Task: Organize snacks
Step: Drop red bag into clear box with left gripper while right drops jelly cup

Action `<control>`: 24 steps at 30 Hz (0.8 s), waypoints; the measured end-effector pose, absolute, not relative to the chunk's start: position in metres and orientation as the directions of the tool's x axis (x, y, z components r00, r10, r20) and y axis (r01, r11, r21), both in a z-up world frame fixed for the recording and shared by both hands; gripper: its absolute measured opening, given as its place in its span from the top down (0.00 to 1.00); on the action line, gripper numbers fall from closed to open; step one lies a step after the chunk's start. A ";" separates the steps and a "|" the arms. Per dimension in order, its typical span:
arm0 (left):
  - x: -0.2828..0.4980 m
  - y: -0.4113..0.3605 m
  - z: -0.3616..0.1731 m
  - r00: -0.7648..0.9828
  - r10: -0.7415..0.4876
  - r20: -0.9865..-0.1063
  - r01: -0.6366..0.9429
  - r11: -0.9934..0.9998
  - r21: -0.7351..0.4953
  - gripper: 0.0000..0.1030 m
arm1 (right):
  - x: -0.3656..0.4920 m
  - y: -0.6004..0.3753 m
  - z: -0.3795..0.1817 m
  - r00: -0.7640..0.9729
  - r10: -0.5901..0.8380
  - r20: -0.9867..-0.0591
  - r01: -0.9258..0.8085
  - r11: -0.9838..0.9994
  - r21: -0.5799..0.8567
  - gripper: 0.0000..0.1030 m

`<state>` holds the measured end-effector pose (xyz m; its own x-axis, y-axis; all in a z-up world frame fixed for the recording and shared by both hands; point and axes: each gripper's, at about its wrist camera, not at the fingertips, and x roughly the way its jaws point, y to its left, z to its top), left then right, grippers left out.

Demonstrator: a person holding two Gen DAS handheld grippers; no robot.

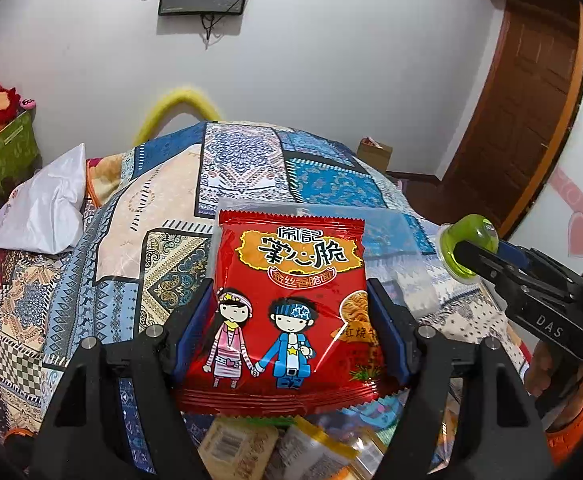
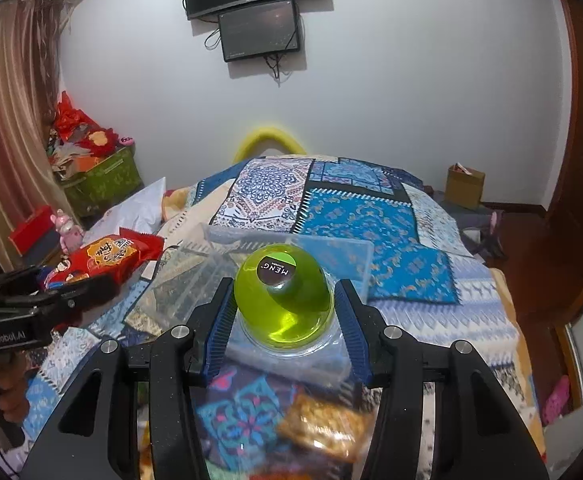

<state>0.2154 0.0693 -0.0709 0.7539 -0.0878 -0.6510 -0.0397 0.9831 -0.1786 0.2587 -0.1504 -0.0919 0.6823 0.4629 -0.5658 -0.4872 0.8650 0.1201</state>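
One red snack packet, one green jelly cup, one clear plastic box, two wall screens.

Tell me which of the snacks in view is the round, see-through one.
The green jelly cup, domed and translucent, clamped in the right gripper. The red noodle packet in the left gripper is flat and opaque, as are the loose packets below.

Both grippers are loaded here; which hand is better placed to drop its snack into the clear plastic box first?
Probably the right. Its gripper holds the green jelly cup directly in front of the clear plastic box. The left gripper, holding the red noodle-snack packet, sits off to the box's side.
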 end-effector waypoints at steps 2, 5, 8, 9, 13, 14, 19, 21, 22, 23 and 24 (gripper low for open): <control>0.222 0.072 -0.076 0.748 -0.086 -0.658 -0.048 0.982 -0.183 0.30 | 0.267 -0.143 -0.097 0.674 0.460 -0.578 -0.489 0.864 0.118 0.55; 0.234 0.075 -0.083 0.735 -0.100 -0.671 -0.046 0.979 -0.196 0.30 | 0.275 -0.137 -0.105 0.656 0.459 -0.599 -0.492 0.862 0.121 0.55; 0.246 0.077 -0.091 0.725 -0.096 -0.682 -0.052 0.980 -0.193 0.30 | 0.283 -0.129 -0.115 0.639 0.452 -0.622 -0.497 0.860 0.114 0.55; 0.250 0.077 -0.094 0.720 -0.098 -0.687 -0.054 0.979 -0.196 0.30 | 0.286 -0.127 -0.118 0.633 0.451 -0.629 -0.500 0.859 0.113 0.55; 0.266 0.076 -0.106 0.702 -0.104 -0.705 -0.054 0.979 -0.198 0.30 | 0.296 -0.116 -0.128 0.613 0.438 -0.658 -0.509 0.856 0.096 0.55; 0.271 0.075 -0.111 0.693 -0.103 -0.713 -0.049 0.981 -0.190 0.30 | 0.298 -0.114 -0.131 0.606 0.437 -0.665 -0.513 0.854 0.093 0.55; 0.287 0.071 -0.126 0.667 -0.095 -0.739 -0.041 0.985 -0.165 0.36 | 0.306 -0.107 -0.141 0.585 0.419 -0.695 -0.522 0.850 0.073 0.55; 0.295 0.070 -0.131 0.651 -0.101 -0.752 -0.037 0.986 -0.164 0.48 | 0.311 -0.105 -0.146 0.571 0.411 -0.711 -0.524 0.849 0.070 0.55; 0.298 0.069 -0.134 0.642 -0.110 -0.759 -0.033 0.985 -0.171 0.48 | 0.312 -0.104 -0.149 0.563 0.406 -0.720 -0.525 0.848 0.067 0.55; 0.302 0.068 -0.138 0.630 -0.114 -0.768 -0.030 0.985 -0.170 0.48 | 0.314 -0.102 -0.152 0.556 0.400 -0.729 -0.527 0.847 0.062 0.55; 0.305 0.066 -0.142 0.618 -0.105 -0.779 -0.034 0.987 -0.160 0.48 | 0.315 -0.101 -0.156 0.548 0.394 -0.738 -0.528 0.847 0.060 0.55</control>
<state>0.3049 0.0663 -0.1418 0.6180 -0.1049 -0.7792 -0.0342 0.9865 -0.1600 0.3152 -0.1014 -0.1555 0.5481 0.3939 -0.7379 -0.5280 0.8471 0.0600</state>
